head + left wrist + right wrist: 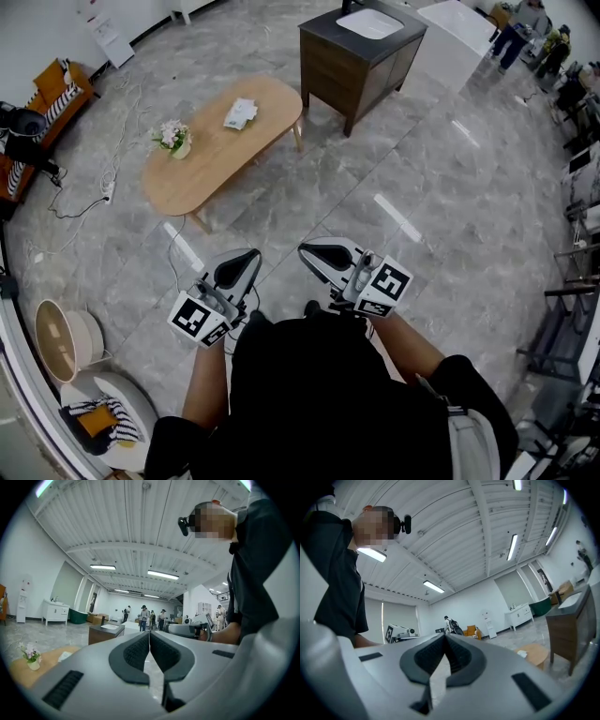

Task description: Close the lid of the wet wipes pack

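Both tools are held close to the body, well apart from the work. The left hand-held gripper [236, 270] is seen with its jaws pressed together and nothing between them, and the right hand-held gripper [325, 255] is likewise closed and empty. The wet wipes pack [241, 113] is seen lying on the oval wooden tabletop [211, 159] across the grey floor, towards its far end, with a small pot of flowers [173, 139] near the opposite end. Whether the lid is up cannot be made out at this range.

The task is judged not yet begun, as the whole approach has to be made. A light, soft pack is likely to be pushed along the tabletop or dented if the lid is pressed without the other gripper steadying it. The lid may be left unlatched if it is pressed off-centre. A power strip [107, 190] and its cable are laid on the floor beside the table, so a foot could be caught there.
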`<state>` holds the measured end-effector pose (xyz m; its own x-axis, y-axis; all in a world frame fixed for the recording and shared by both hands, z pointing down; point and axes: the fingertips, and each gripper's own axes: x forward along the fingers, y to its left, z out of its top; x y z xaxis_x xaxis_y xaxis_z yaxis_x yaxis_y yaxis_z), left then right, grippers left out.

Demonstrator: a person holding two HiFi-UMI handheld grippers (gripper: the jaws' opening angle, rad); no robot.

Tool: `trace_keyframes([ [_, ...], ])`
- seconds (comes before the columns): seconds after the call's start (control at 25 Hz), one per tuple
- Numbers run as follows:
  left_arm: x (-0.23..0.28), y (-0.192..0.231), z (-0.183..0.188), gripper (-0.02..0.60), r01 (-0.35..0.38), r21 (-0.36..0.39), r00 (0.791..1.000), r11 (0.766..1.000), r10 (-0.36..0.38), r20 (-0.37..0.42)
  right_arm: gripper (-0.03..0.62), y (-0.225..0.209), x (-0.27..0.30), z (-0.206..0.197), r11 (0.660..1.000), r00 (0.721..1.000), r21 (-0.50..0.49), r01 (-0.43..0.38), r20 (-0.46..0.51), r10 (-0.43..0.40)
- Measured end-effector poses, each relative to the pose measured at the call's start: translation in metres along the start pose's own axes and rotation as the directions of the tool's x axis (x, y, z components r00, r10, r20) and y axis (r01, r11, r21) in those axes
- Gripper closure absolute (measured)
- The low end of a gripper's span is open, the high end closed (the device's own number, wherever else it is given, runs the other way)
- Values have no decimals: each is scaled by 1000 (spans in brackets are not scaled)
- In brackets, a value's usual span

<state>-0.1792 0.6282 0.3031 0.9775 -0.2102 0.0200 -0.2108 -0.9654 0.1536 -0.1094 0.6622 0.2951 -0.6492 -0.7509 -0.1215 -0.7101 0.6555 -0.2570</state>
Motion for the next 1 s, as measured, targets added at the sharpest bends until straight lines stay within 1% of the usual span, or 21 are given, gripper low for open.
trace_keyframes([
  [0.12,11,-4,-5,565,2,-8,1000,1000,-2,-16,585,-9,-13,-4,1000,1000,23,1,2,-1],
  [0.28,19,-3,-12,565,14,-37,999,999,-15,-35,585,-21,-20,-8,998,1000,53,28,9,-29],
  [0.48,30,18,-19,565,26,-57,998,998,-29,-55,585,-39,-13,-12,996,999,69,50,-5,-50],
  [0.64,42,54,-22,565,35,-56,998,998,-38,-51,585,-66,4,-16,996,997,58,69,-46,-67],
  [0.76,50,90,-23,565,27,-84,999,996,-31,-43,585,-90,23,-14,993,995,82,91,-51,-87],
  [0.88,65,125,-8,565,35,-99,999,995,-35,-3,585,-115,47,-9,992,994,87,88,-71,-82],
  [1.0,78,162,11,565,47,-82,998,996,-44,33,585,-144,79,-1,994,993,71,87,-90,-80],
])
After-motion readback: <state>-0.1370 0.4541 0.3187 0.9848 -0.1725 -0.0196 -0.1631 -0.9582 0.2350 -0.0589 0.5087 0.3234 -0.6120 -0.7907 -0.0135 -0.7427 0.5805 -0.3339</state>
